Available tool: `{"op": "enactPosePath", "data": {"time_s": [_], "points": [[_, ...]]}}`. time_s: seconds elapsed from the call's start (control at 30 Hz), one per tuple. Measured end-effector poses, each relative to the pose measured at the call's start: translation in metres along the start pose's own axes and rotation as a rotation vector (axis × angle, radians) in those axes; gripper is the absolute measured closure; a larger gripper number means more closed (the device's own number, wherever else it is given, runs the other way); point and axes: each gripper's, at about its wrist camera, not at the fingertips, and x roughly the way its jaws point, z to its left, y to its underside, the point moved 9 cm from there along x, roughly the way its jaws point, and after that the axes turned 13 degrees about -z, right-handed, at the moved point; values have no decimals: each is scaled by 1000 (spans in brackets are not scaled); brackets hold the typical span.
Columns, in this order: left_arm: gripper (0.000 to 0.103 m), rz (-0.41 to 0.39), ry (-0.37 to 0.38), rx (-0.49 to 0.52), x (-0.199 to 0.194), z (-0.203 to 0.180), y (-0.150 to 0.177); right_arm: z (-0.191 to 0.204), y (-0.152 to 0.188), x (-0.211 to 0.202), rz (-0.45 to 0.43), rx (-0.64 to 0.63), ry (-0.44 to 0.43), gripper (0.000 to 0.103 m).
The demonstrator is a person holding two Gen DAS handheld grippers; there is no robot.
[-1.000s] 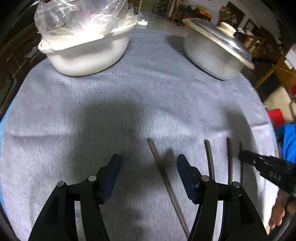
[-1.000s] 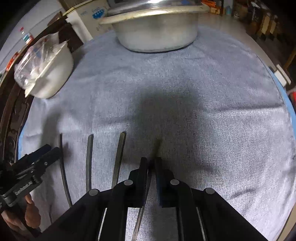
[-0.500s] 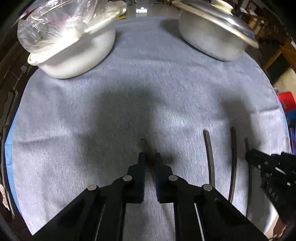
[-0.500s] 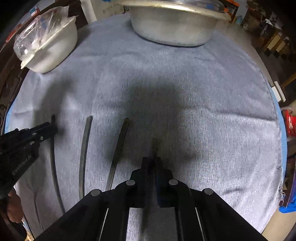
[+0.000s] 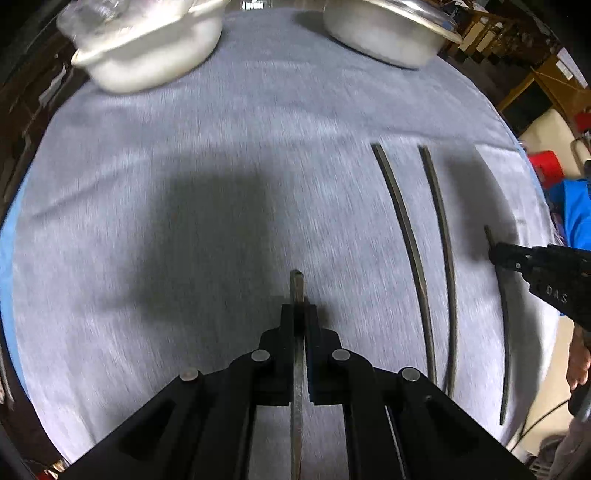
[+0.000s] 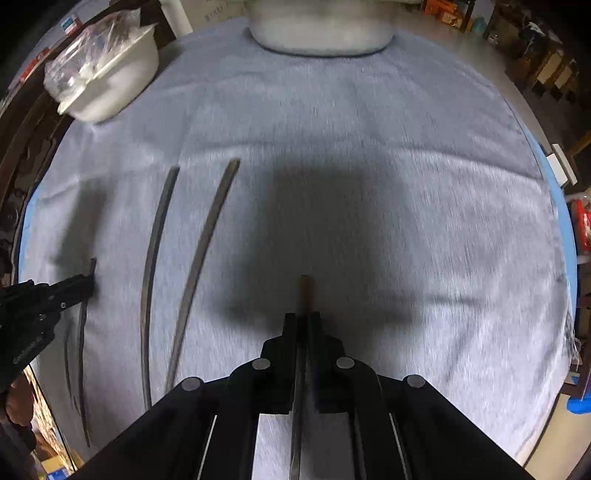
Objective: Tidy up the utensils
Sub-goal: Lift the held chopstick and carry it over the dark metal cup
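My left gripper (image 5: 298,308) is shut on a dark chopstick (image 5: 297,288) and holds it above the grey cloth (image 5: 221,166). My right gripper (image 6: 303,317) is shut on another chopstick (image 6: 304,291), also lifted off the cloth. In the left wrist view two chopsticks (image 5: 406,236) (image 5: 441,236) lie side by side on the right; a third (image 5: 504,332) lies under the other gripper (image 5: 496,253). In the right wrist view the same two chopsticks (image 6: 201,266) (image 6: 153,266) lie at left, and a third (image 6: 82,343) lies beneath the left gripper (image 6: 86,282).
A white bowl with a plastic bag (image 5: 147,48) stands at the far left, also shown in the right wrist view (image 6: 107,77). A metal pot with a lid (image 5: 388,33) stands at the back (image 6: 321,33). The cloth covers a round table.
My left gripper closed on a chopstick and lifted it. Both grippers have risen and drawn back, each with a chopstick. The chopsticks on the cloth have not moved.
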Motion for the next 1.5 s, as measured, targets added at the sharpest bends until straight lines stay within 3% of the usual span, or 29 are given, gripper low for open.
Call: {"op": "enactPosePath", "data": {"time_s": [0.1,0.3,0.37,0.53,0.73,0.97,1.3,1.5], "points": [[98,-2,-8,9,-3,-3,11,-7,24,-8,10,-4,3,96],[98,-37,-36,-19,-5,-6,16,-8,32,-12,-33,-14,40,97],[98,-68,-37,-43,-10,-7,14,-3,36,-20,-66,16,4,97],[98,-229,-2,-115,-68,3,13,-9,47,-73,-200,59,-50,97],[98,-467,-17,-117,-158,3,10,-30,48,-151,-424,130,-111,97],[98,-712,-25,-126,-246,-13,37,-38,86,-238,-715,140,-46,97],[98,-989,26,-106,-345,-54,79,-13,140,-333,-993,167,-45,97],[98,-1054,63,-121,-370,-65,89,9,148,-376,-1088,158,-91,97]]}}
